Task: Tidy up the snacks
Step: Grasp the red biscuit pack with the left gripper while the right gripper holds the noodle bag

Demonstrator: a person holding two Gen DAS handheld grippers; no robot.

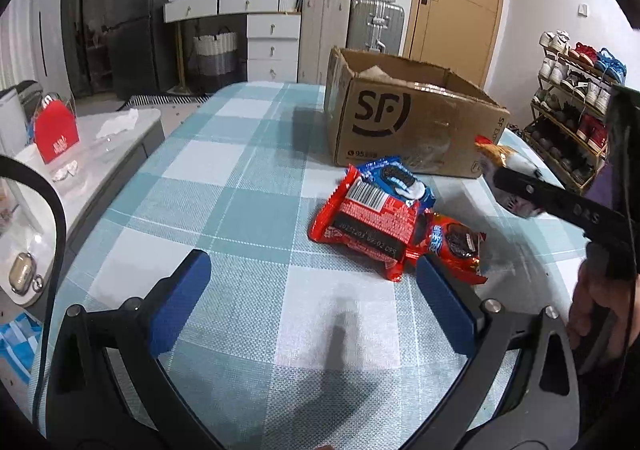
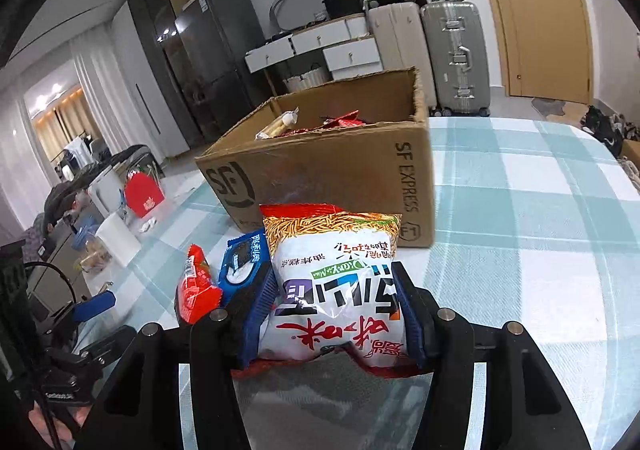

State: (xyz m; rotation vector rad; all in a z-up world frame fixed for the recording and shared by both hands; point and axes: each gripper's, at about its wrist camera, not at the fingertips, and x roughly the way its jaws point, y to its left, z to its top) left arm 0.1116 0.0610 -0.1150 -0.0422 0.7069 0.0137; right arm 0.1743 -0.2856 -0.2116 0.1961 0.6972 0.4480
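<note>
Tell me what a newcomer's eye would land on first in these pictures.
First, the white noodle-snack bag clamped in the right tool, filling the right wrist view just in front of the open SF cardboard box, which already holds snacks. Next, the pile of red and blue cookie packets on the checked tablecloth, with the left tool open and empty just short of them.

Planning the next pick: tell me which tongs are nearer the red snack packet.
Left. The left tongs stand open just short of the red snack packet; the right tongs, shut on a noodle bag, are off beside it.
</note>
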